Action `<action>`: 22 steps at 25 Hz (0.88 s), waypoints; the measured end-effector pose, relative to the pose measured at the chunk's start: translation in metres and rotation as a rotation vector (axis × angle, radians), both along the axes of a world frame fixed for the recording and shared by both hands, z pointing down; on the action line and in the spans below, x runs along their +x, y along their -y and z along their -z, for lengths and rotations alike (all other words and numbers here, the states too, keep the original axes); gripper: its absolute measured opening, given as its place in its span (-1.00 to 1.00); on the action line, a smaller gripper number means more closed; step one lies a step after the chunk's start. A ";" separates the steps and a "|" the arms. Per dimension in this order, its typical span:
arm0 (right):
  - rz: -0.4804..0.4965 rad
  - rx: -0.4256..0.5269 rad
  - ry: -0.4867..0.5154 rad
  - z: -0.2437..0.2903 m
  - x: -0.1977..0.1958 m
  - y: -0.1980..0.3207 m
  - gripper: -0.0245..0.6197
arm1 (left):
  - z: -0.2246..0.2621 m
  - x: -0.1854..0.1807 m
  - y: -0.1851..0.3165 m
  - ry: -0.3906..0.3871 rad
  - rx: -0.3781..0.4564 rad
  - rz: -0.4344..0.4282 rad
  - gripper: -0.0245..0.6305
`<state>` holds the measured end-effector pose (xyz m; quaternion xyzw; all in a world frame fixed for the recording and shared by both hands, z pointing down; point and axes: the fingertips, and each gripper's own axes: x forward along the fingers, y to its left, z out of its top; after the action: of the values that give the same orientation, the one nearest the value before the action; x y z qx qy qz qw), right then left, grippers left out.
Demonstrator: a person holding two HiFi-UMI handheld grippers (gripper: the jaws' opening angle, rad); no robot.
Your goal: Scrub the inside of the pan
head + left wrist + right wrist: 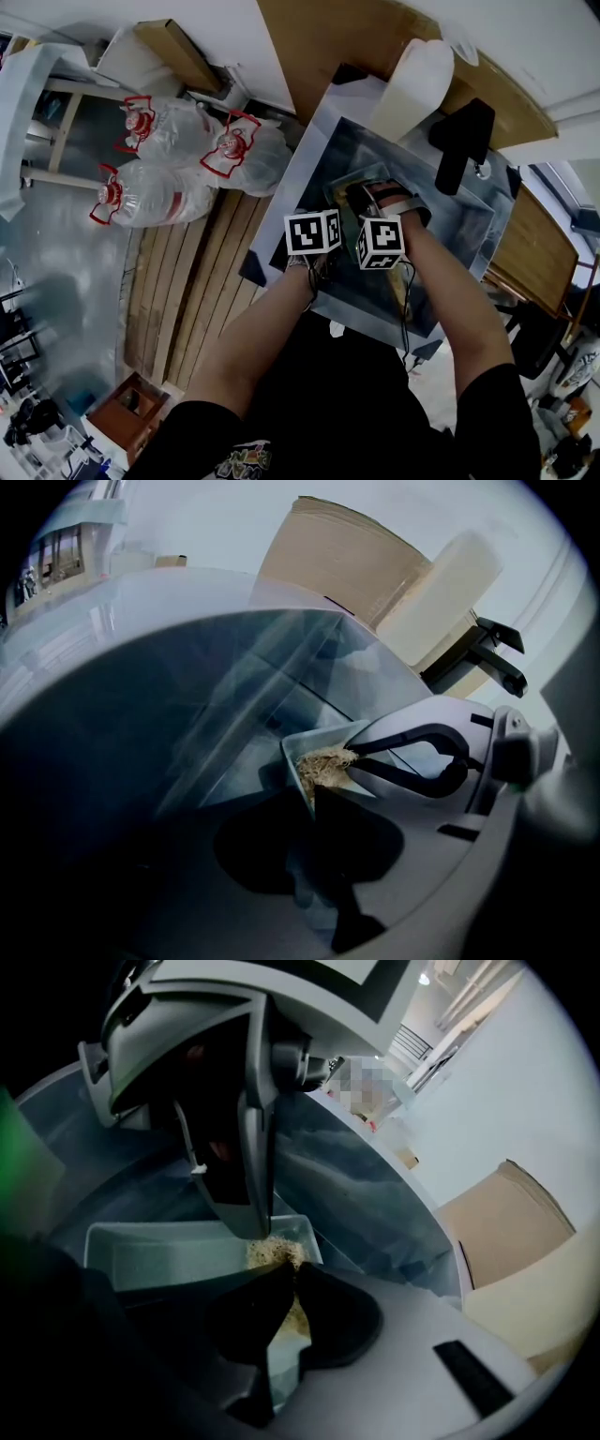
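Because the left gripper view is dark in its lower half, the left gripper (314, 797) shows only as two black shapes, yet they meet closed on the thin wall of the pan (323, 738), at its corner. Just right of these jaws, the right gripper (354, 761), white with black looped fingers, pinches a tan fibrous scrubber (323, 764) against the pan's inside. Behind lies the grey steel sink (141, 761), blurred.

From the right gripper view, its own dark jaws are closed on the scrubber (274, 1252), which sticks out just ahead of the tips. The pan (159, 1251) is rectangular, of pale metal, and cut off at the left. The left gripper (251, 1222) stands steeply on the rim, just beside the scrubber.

From the head view, both forearms (272, 328) reach forward into the sink (469, 234), close together. The marker cubes (312, 232) cover the jaws, and the pan is hard to make out.
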<state>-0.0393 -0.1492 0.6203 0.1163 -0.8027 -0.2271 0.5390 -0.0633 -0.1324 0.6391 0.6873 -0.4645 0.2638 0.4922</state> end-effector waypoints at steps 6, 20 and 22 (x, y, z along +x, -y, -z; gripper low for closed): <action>0.022 -0.058 0.006 -0.006 -0.004 -0.004 -0.84 | 0.000 -0.001 -0.001 0.001 0.000 -0.001 -0.72; 0.013 -0.189 0.020 -0.007 0.008 -0.033 -0.84 | 0.000 -0.001 -0.001 -0.001 -0.002 0.000 -0.72; 0.006 -0.204 0.023 -0.008 0.011 -0.039 -0.84 | 0.002 -0.001 -0.001 -0.002 -0.003 0.002 -0.72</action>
<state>-0.0279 -0.1106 0.6287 0.0609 -0.8281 -0.1447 0.5381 -0.0645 -0.1317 0.6366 0.6865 -0.4643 0.2635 0.4937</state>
